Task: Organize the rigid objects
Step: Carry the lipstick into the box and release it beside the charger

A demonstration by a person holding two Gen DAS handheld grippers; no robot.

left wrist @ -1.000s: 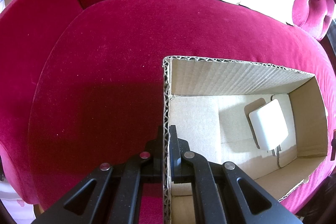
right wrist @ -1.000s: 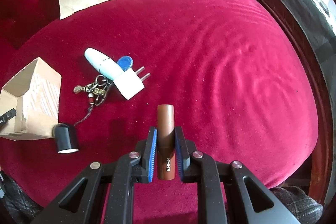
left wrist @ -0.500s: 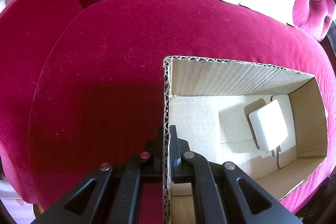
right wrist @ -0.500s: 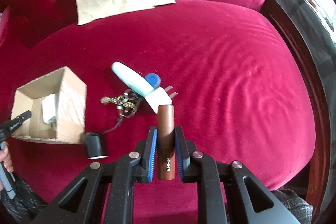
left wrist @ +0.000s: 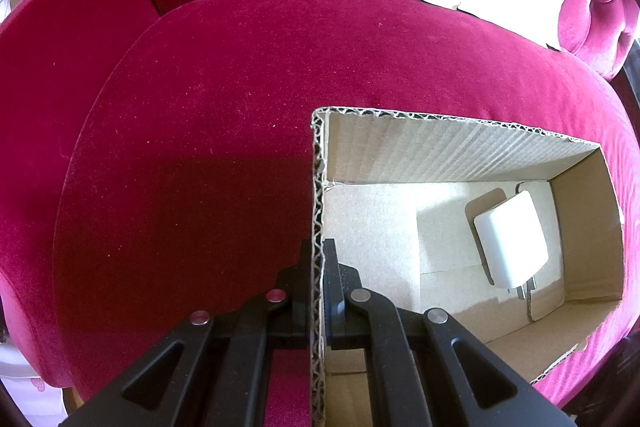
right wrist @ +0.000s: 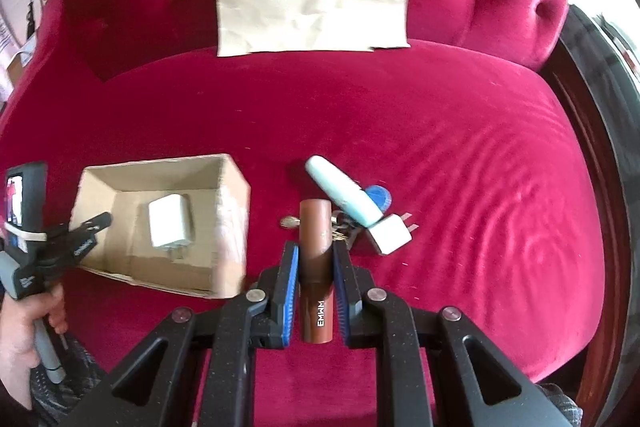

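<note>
Jaws: we are pinching the brown tube (right wrist: 315,267) at lower centre in our right gripper (right wrist: 315,259); left gripper (left wrist: 319,267) is clamping the cardboard box (left wrist: 318,187) wall.

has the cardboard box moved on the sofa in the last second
No. In the left wrist view the cardboard box sits at the same spot against the sofa cushion.

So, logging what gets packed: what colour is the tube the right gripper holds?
Brown, with white lettering; the tube shows best in the right wrist view.
</note>
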